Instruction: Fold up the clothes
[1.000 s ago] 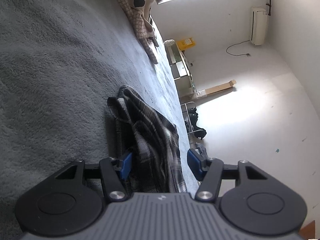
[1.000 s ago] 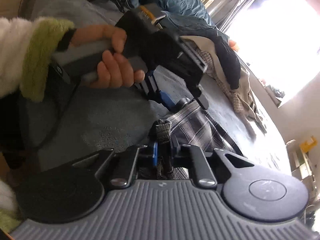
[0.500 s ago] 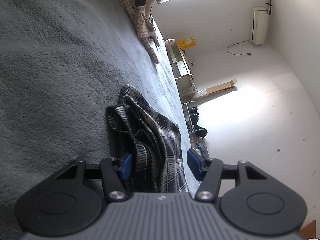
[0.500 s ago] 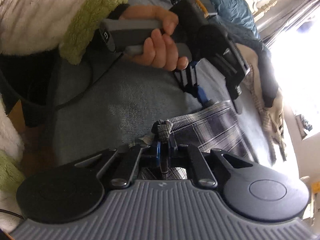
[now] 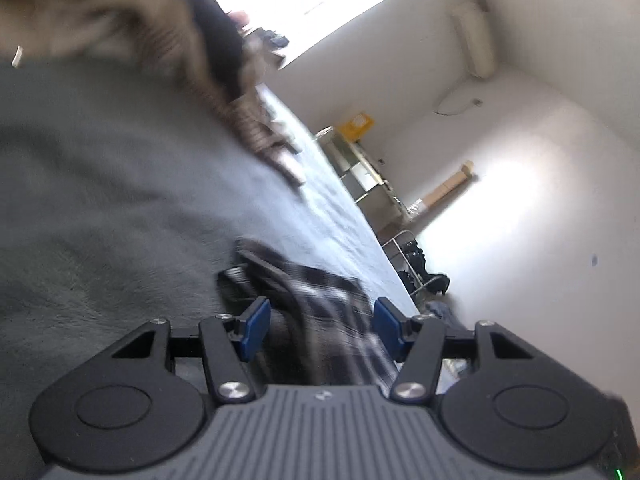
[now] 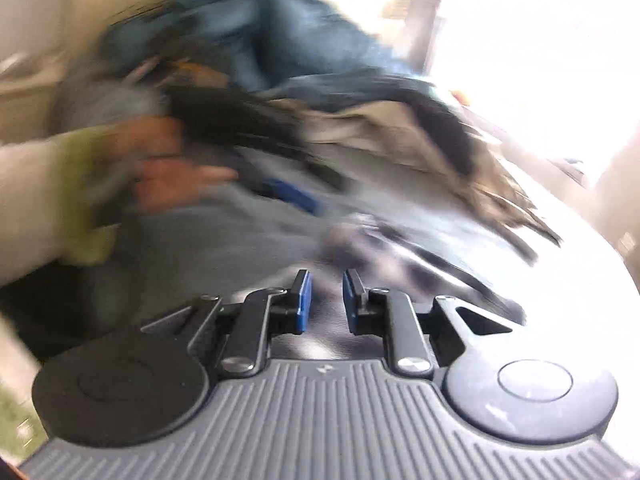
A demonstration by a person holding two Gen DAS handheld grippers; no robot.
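- Right now my left gripper (image 5: 320,322) stands with its blue pads well apart, and the plaid shirt (image 5: 320,300) lies bunched on the grey blanket (image 5: 100,208) in the gap between them; neither pad presses on the cloth, so it is released.
- From the left wrist view the plaid shirt sits near the blanket's edge, with the white wall (image 5: 520,200) beyond it.
- Farther up the blanket a heap of other clothes (image 5: 168,52), beige checked and black, lies well apart from the plaid shirt.
- My right gripper (image 6: 325,300) has just been opening its jaws: the blue pads show a narrow gap with nothing gripped in it, only blurred dark plaid cloth (image 6: 400,256) lying on the blanket just past the fingertips.
- The right wrist view is heavily smeared, so finer detail of the cloth cannot be told.
- In that view my left hand (image 6: 168,172), in a white sleeve with a green cuff (image 6: 80,184), holds the other gripper's dark body above the blanket, to the left of the plaid cloth.
- Behind it a blue garment (image 6: 260,28) tops the pile of clothes near the bright window (image 6: 540,40).
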